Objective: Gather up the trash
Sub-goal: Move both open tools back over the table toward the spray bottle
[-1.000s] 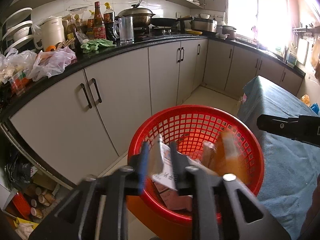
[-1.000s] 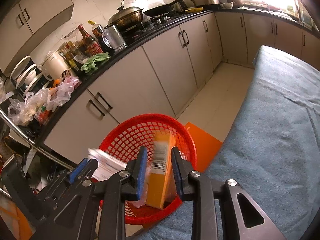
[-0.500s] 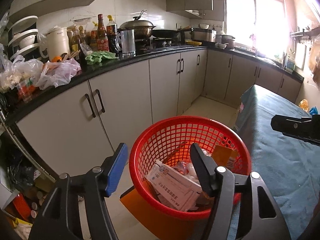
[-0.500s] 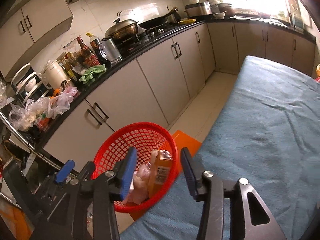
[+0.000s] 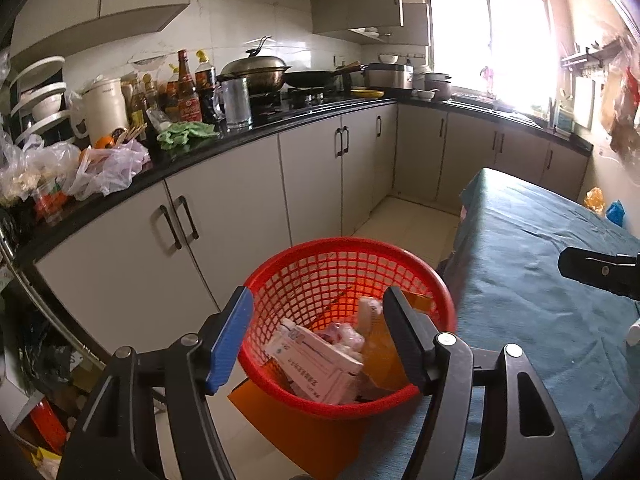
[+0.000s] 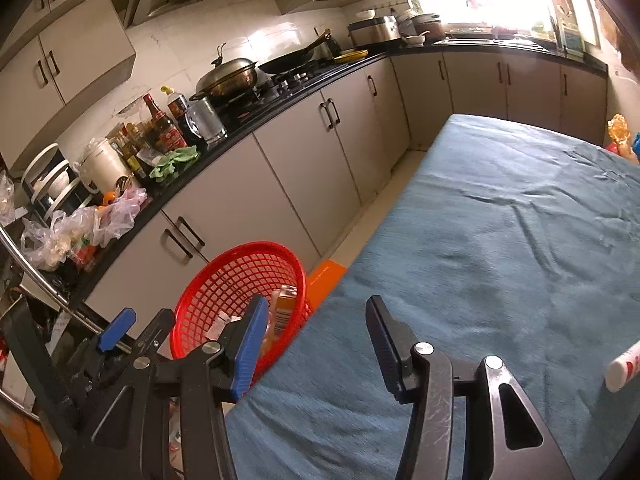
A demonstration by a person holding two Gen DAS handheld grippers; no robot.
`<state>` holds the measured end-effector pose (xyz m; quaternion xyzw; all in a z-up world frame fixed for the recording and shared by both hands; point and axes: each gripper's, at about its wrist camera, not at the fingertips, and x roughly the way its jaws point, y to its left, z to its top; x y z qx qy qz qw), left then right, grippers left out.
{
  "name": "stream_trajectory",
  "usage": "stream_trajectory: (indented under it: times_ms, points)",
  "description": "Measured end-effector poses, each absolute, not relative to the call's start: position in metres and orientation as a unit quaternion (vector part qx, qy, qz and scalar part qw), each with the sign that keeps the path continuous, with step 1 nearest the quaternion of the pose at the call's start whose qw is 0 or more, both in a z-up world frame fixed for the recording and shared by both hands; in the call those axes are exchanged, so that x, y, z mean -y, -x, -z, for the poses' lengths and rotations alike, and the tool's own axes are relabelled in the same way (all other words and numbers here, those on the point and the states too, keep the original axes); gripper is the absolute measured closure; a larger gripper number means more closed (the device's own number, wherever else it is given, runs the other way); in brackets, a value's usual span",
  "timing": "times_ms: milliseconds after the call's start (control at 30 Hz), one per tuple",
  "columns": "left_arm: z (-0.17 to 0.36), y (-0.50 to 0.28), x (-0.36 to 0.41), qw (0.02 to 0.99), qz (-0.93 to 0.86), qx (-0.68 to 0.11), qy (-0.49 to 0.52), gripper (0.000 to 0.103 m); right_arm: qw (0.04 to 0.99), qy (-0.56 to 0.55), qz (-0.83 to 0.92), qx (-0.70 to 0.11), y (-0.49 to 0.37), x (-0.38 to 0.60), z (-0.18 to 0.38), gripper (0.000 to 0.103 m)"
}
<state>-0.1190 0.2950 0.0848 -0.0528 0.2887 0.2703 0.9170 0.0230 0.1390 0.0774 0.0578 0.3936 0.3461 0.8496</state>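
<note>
A kitchen is shown, with a black countertop running from the left edge to the upper right of the frame over pale cabinet doors. Bottles, a kettle and plastic bags are crowded on its left part, and a lidded wok is seen at upper centre. A table covered by a blue cloth fills the right half of the right wrist view.

A red basket is seen at lower centre, just beside the table's edge; a white box and an orange carton lie inside it.

The left gripper is spread wide and holds nothing. The right gripper is likewise wide apart and empty, held over the cloth's near edge.
</note>
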Motion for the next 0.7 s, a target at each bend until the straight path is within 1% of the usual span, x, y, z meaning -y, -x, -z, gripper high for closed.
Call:
stream_trajectory:
  times_ms: [200,700]
  points:
    - [-0.089,0.116,-0.278,0.92,-0.262,-0.289,0.039,0.034,0.849,-0.066,-0.346,-0.393,-0.02,-0.122,-0.078,0.048]
    - [-0.098,0.11,-0.231,0.926,-0.241,-0.29,-0.002,0.032,0.856,-0.099,-0.327,-0.389,-0.019,-0.075,-0.08,0.048]
